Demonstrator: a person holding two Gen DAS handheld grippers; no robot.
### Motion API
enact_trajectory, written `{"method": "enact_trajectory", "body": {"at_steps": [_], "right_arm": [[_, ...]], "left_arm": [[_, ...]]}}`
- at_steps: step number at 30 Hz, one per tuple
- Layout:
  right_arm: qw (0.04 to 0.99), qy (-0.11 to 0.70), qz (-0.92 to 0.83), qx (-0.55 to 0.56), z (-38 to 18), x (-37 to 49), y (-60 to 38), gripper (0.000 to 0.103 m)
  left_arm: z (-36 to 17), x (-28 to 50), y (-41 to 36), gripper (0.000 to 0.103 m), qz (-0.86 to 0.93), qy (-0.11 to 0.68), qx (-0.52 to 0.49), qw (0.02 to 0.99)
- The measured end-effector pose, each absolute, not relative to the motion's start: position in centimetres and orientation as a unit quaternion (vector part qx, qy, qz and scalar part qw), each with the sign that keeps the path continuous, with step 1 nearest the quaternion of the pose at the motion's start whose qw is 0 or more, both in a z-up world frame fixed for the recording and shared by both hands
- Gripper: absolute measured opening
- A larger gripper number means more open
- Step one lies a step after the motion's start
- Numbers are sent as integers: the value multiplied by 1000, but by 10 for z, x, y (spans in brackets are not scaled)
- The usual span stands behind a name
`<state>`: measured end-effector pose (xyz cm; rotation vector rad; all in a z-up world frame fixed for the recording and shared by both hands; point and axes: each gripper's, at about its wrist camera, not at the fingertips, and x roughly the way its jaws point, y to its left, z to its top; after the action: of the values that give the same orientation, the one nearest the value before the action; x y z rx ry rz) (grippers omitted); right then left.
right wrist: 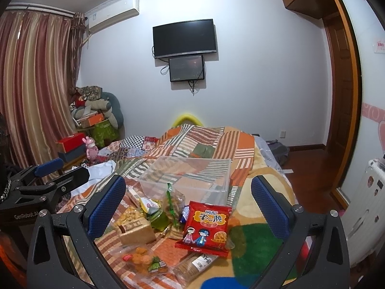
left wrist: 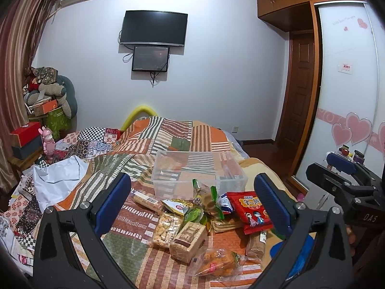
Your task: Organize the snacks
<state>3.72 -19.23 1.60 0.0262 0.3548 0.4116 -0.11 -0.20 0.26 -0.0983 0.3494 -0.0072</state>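
Observation:
Several snack packets lie in a heap on the patchwork bedspread (left wrist: 154,142). A red packet (left wrist: 250,208) with cartoon children is at the heap's right, and also shows in the right wrist view (right wrist: 207,226). A brown-labelled cake bar (left wrist: 189,240), a nut bar (left wrist: 166,228), a green jelly cup (left wrist: 196,214) and an orange snack bag (left wrist: 221,261) lie nearer. A clear plastic box (left wrist: 198,171) stands empty behind the heap, also in the right wrist view (right wrist: 187,180). My left gripper (left wrist: 192,197) is open above the heap. My right gripper (right wrist: 187,200) is open above the heap, holding nothing.
A bedside table at the left holds a red box (left wrist: 25,133) and a pink toy (left wrist: 48,142). White cloth (left wrist: 57,178) lies on the bed's left. A wardrobe with sliding doors (left wrist: 346,96) stands at the right. A TV (left wrist: 154,29) hangs on the far wall.

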Motion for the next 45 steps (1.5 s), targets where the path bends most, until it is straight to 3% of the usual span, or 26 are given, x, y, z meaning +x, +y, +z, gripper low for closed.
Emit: {"method": "enact_trajectory", "body": {"at_steps": [45], "right_arm": [[962,179,204,20,16,36,-192,103]], "left_arm": [[4,0,-2,103,-4,171,-40,984]]}}
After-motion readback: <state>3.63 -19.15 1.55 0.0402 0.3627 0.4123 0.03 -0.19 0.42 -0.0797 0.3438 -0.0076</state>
